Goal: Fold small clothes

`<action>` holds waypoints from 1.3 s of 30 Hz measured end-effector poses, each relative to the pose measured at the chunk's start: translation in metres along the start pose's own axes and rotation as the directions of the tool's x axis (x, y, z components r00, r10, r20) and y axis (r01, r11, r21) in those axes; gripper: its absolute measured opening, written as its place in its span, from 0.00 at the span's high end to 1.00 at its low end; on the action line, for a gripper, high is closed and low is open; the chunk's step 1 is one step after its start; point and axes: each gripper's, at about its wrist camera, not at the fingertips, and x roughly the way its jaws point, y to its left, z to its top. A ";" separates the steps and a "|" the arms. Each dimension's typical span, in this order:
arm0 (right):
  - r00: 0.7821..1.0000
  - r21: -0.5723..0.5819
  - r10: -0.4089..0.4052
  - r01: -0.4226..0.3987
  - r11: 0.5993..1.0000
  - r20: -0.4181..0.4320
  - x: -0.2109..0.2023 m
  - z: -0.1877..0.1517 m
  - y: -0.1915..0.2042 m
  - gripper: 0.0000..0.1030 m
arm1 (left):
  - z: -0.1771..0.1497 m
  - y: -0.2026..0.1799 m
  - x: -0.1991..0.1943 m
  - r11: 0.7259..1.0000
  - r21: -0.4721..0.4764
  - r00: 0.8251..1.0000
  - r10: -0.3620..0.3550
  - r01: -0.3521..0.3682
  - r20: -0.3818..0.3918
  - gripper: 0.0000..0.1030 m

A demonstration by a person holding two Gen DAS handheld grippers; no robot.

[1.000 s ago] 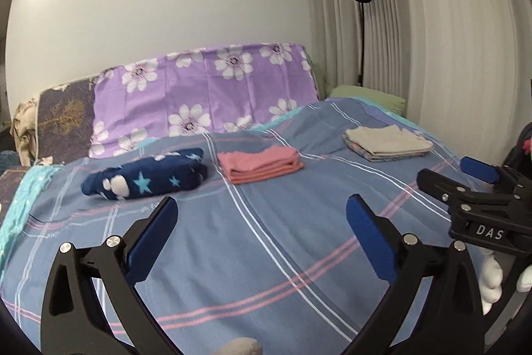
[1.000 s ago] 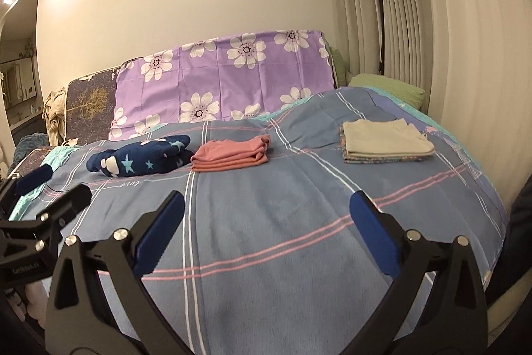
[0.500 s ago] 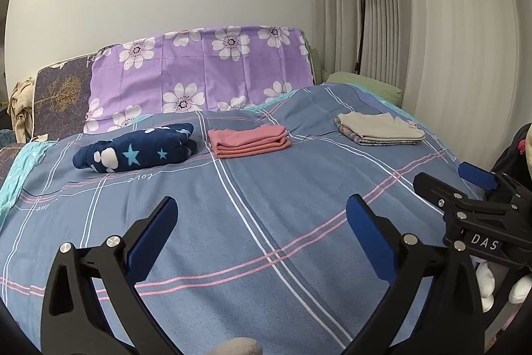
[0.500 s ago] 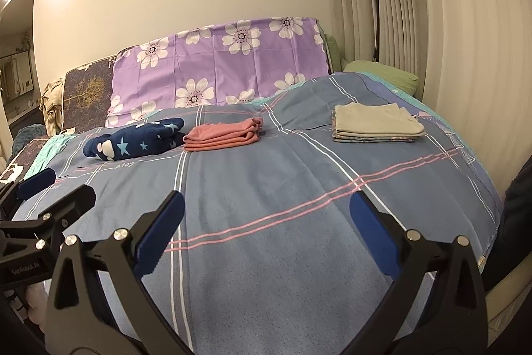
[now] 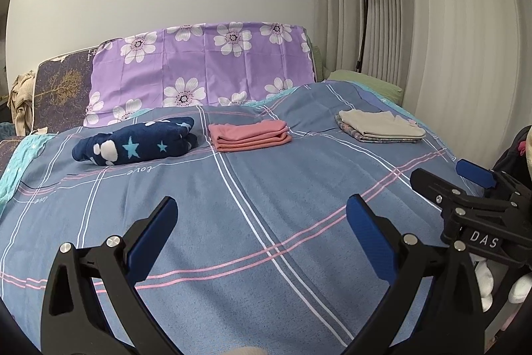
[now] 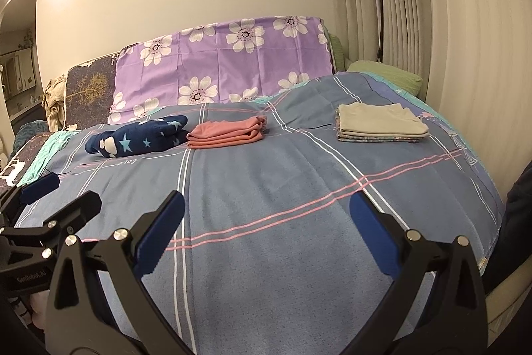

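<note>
Nearest, the left gripper [image 5: 262, 223] and right gripper [image 6: 266, 218] hover over the blue plaid bedspread [image 5: 266, 222], both spread wide and empty. Farther back lie three folded items — navy star garment [image 5: 139, 143], pink garment [image 5: 251, 135], beige stack [image 5: 380, 125] — before the purple floral pillow [image 5: 206, 65].

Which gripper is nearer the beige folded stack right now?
Right, by a modest margin. The right gripper hangs open over the bed's near edge, the beige folded stack ahead to its right. The left gripper, also open, sits further left beside it.
</note>
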 end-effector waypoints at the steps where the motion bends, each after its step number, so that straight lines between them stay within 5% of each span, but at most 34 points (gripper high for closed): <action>1: 1.000 -0.001 -0.003 0.003 1.000 -0.002 0.001 0.000 0.000 0.02 | -0.001 0.001 0.000 1.000 -0.002 1.000 0.000 0.000 -0.001 0.02; 39: 1.000 -0.027 -0.005 0.004 1.000 -0.029 0.013 0.001 0.012 0.02 | -0.007 0.018 0.008 1.000 -0.020 0.999 0.005 -0.006 -0.035 0.02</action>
